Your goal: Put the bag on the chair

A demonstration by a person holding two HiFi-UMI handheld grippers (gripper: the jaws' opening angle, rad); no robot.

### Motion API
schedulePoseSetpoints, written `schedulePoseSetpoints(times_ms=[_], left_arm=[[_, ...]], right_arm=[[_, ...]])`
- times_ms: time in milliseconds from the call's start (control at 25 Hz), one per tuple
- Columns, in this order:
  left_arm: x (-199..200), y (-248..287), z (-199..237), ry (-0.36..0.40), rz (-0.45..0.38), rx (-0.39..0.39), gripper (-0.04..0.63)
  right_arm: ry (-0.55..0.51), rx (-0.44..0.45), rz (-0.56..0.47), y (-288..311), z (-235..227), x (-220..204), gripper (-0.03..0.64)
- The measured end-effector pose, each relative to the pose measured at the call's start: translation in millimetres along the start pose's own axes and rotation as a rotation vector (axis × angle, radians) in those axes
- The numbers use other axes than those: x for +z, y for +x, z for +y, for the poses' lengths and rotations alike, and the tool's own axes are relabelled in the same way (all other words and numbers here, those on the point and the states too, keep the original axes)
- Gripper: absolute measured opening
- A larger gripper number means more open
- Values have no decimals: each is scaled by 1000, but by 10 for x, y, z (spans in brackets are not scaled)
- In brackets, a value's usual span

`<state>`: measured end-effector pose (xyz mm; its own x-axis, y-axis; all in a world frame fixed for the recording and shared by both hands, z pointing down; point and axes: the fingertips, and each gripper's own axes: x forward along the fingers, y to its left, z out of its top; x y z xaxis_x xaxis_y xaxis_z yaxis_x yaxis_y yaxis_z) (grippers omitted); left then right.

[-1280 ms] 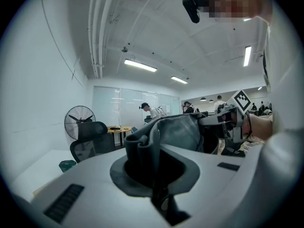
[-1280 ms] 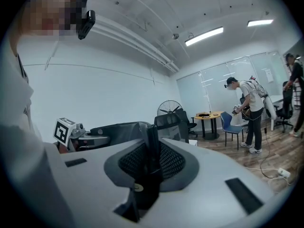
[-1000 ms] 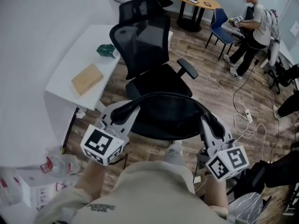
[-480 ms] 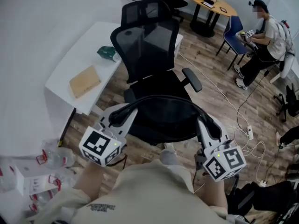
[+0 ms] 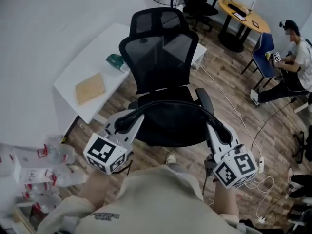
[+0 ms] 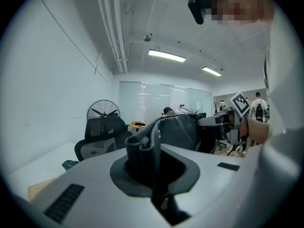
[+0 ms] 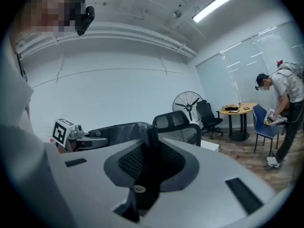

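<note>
A black bag hangs stretched between my two grippers, in front of and over the seat of a black mesh office chair. My left gripper is shut on the bag's left edge, whose bunched fabric sits between the jaws in the left gripper view. On the opposite edge my right gripper is shut, with a thin fold pinched in the right gripper view. The chair's backrest stands just beyond the bag. Most of the seat is hidden by the bag.
A white table left of the chair carries a brown flat packet and a green item. Plastic bottles and boxes lie at lower left. Cables trail on the wooden floor. A seated person, a blue chair and a round table are far right.
The view has swung, so the chair now stands more upright and centred and the person has slid to the right edge. Both grippers keep their hold on the bag in much the same place.
</note>
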<state>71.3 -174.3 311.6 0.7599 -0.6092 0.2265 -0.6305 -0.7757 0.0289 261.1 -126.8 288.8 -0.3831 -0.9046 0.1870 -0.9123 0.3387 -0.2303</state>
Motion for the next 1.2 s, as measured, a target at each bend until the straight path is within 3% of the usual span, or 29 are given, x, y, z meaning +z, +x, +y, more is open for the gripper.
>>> schedulePoseSetpoints(times_ms=[240, 600, 1200], left_arm=[[126, 449, 5, 5, -3, 104, 37], [196, 768, 82, 15, -1, 156, 37], [102, 905, 418, -5, 2, 145, 37]], right_arm=[[-17, 99, 13, 275, -521, 179, 78], [-6, 137, 12, 482, -831, 252, 77], [-17, 105, 23, 864, -877, 229, 81]])
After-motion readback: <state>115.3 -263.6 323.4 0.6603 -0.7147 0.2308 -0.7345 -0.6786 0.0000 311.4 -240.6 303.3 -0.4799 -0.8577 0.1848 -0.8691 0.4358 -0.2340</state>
